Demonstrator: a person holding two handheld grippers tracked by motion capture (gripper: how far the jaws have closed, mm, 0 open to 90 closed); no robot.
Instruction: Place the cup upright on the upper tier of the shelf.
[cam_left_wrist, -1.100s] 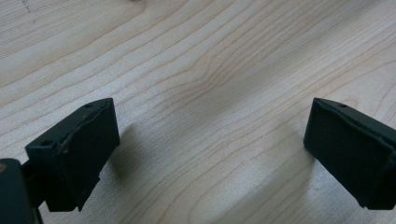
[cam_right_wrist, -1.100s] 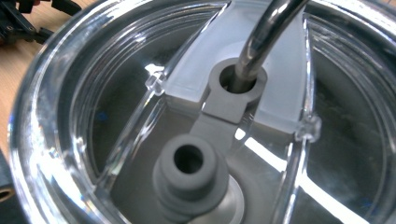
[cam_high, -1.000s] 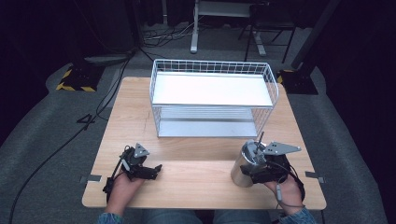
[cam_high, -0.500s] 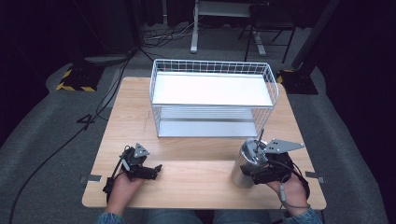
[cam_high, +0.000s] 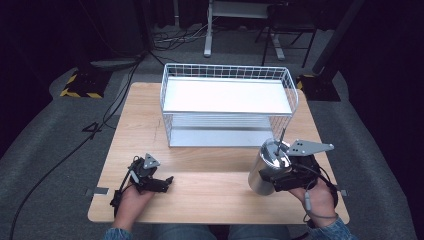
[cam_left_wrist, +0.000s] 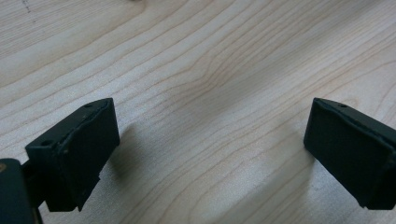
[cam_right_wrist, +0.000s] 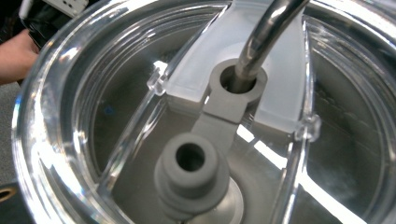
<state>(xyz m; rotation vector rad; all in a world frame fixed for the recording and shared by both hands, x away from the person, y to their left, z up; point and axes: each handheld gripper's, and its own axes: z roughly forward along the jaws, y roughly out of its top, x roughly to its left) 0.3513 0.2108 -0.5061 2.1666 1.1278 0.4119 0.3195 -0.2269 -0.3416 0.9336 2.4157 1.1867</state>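
Note:
A steel tumbler (cam_high: 263, 174) with a clear lid (cam_high: 274, 153) and a metal straw (cam_high: 281, 136) hangs tilted just above the table's front right. My right gripper (cam_high: 276, 178) is shut on its side, near the rim. In the right gripper view the clear lid (cam_right_wrist: 116, 93) is very close, with the straw (cam_right_wrist: 266, 32) in its hole and a grey stopper (cam_right_wrist: 191, 172) beside it. My left gripper (cam_high: 164, 183) rests at the front left, open. Its two black fingers (cam_left_wrist: 79, 149) stand wide apart over bare wood, with nothing between them.
A white wire basket (cam_high: 227, 131) with a white shelf on top stands at the back middle of the wooden table (cam_high: 210, 197). Dark floor, cables and chair legs lie beyond the far edge. The person's other hand (cam_right_wrist: 14, 56) shows at the left edge of the right gripper view.
My right gripper has risen with the tumbler, lifting it off the table. The left gripper has not moved.

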